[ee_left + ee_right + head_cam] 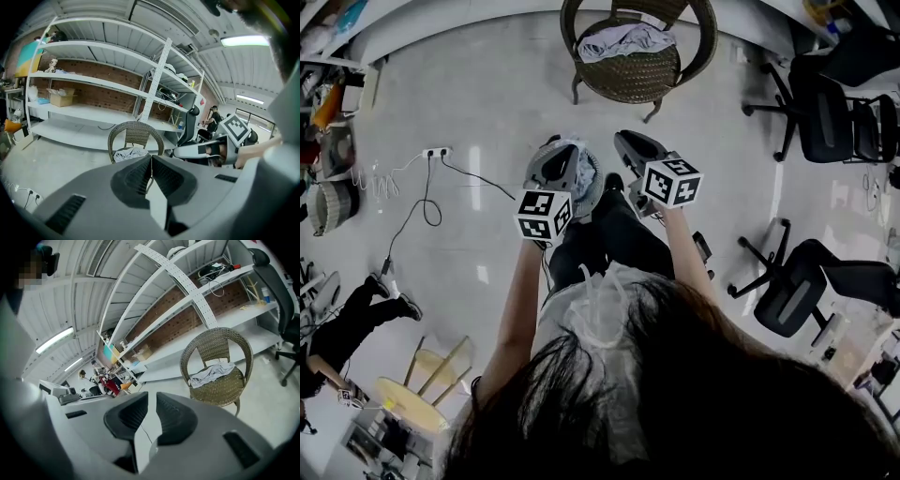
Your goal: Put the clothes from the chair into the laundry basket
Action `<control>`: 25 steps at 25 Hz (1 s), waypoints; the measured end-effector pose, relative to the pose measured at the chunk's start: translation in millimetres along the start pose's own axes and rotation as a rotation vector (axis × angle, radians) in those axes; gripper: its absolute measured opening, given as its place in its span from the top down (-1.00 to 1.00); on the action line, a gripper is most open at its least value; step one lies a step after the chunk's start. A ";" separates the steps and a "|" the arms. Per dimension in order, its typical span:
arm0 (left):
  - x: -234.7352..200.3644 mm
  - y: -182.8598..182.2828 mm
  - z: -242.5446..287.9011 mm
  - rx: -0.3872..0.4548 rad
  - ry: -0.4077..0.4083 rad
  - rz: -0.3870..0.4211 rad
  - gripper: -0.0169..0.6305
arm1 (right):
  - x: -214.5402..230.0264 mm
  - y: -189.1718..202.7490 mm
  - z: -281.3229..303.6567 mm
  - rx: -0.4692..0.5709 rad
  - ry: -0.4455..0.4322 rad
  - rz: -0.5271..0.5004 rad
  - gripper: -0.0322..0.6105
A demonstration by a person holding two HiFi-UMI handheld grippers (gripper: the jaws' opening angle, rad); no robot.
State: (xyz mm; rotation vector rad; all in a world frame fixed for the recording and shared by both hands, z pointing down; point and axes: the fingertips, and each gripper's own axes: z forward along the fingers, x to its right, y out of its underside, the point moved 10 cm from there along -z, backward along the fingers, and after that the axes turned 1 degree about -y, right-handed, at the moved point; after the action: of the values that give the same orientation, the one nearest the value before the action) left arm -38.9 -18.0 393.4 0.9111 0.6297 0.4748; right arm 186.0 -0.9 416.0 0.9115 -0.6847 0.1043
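Pale, glossy floor (487, 103) throughout. Wicker chair (637, 66) stood on it ahead of us, taken as reference. The clothes (623, 42) lay crumpled in a light heap on the chair's seat, untouched.

Behind the chair we saw white shelving (93, 84) against a brick wall. Black office chairs (834, 117) stood to the chair's right, a power strip (437, 152) with a trailing cable on the floor to its left.

Left gripper (151, 161) was short of the chair, pointed at it, fingers together and empty. Right gripper (151, 404) was beside it, also short of the chair, its fingers a thin slit apart with nothing between.
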 end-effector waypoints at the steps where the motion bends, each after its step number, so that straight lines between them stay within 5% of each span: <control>1: -1.7 -3.0 7.5 -0.002 -0.003 0.001 0.89 | 6.8 -4.2 3.0 -0.002 0.002 0.000 0.69; 15: -27.6 -32.8 119.0 -0.075 -0.005 0.084 0.89 | 138.2 -54.4 85.9 -0.123 0.095 -0.086 0.69; 25: -61.8 -17.4 186.0 -0.087 -0.057 0.021 0.89 | 219.1 -73.9 167.6 -0.226 0.110 -0.187 0.69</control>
State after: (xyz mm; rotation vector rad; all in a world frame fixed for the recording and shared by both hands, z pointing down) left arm 44.7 -172.4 482.3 0.8464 0.5437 0.4896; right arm 300.7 -216.8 563.5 0.7428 -0.4947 -0.0875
